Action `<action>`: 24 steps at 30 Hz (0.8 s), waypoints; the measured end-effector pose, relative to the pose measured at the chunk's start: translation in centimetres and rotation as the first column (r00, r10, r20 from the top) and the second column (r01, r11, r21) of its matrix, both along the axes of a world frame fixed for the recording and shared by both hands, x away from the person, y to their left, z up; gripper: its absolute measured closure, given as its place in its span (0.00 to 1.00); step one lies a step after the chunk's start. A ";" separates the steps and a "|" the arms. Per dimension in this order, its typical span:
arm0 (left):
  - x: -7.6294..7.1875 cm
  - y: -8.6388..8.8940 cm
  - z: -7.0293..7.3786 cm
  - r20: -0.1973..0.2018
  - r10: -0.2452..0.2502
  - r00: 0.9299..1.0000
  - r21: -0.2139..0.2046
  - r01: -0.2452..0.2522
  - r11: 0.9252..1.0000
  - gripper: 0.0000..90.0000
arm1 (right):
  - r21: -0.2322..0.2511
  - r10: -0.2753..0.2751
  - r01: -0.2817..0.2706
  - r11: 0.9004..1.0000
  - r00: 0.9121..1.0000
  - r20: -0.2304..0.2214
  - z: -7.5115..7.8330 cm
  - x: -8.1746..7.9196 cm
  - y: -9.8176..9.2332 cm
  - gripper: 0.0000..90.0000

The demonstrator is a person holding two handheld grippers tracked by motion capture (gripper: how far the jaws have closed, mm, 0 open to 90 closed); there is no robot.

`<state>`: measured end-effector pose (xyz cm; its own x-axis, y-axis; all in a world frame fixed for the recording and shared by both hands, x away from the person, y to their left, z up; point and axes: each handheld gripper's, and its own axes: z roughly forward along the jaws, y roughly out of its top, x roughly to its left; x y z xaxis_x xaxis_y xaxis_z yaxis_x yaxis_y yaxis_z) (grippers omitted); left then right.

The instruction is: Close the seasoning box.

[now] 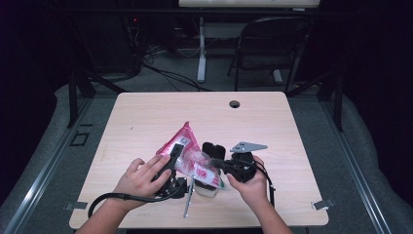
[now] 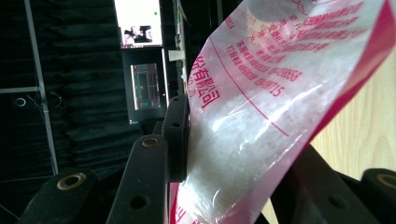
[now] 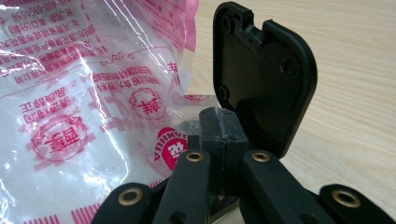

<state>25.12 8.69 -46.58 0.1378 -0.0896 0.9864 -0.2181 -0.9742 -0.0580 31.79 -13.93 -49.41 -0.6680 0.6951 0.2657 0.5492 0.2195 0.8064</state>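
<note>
- The bag (image 1: 187, 156), clear plastic with pink print and white grains inside, sits near the front middle of the table (image 1: 146, 117), propped up between the two grippers
- Left gripper (image 1: 171, 163) is clamped on the bag's left side; in the left gripper view its jaws press in on the plastic from both sides, with the grains bulging between them
- Left hand (image 1: 139, 178) is wrapped around that gripper, its cable looping off toward the front edge of the table
- Right gripper (image 1: 218, 165) has its jaws pressed together, and in the right gripper view a thin clear edge of the bag (image 3: 93, 116) looks pinched in the seam between them
- Right hand (image 1: 251, 181) holds that gripper just right of the bag, grey plate on top
- A small black case (image 3: 264, 79) stands open right behind the right jaws, touching or just beside the bag, can't tell which
- A thin metal rod (image 1: 189, 200) lies on the table under the bag, pointing toward the front edge
</note>
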 end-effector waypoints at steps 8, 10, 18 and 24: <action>0.0 0.1 -0.2 -0.015 0.009 1.000 -0.019 -0.009 1.000 0.75 | -0.002 0.000 0.000 1.000 1.000 -0.003 0.0 0.0 0.0 1.00; 0.0 0.0 -0.2 -0.015 0.008 1.000 -0.022 -0.008 1.000 0.75 | -0.003 0.002 -0.002 1.000 1.000 -0.004 0.0 0.0 0.0 1.00; 0.0 0.1 -0.2 -0.011 0.006 1.000 -0.022 -0.006 1.000 0.75 | -0.003 0.000 0.000 1.000 1.000 -0.003 0.0 0.0 0.0 1.00; 0.0 0.1 -0.2 -0.008 0.005 1.000 -0.024 -0.006 1.000 0.75 | -0.002 0.000 0.000 1.000 1.000 -0.002 0.0 0.0 0.0 1.00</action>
<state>25.12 8.80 -46.80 0.1464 -0.0647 0.9871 -0.2131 -0.9765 -0.0324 31.81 -13.95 -49.42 -0.6676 0.6955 0.2658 0.5510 0.2213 0.8047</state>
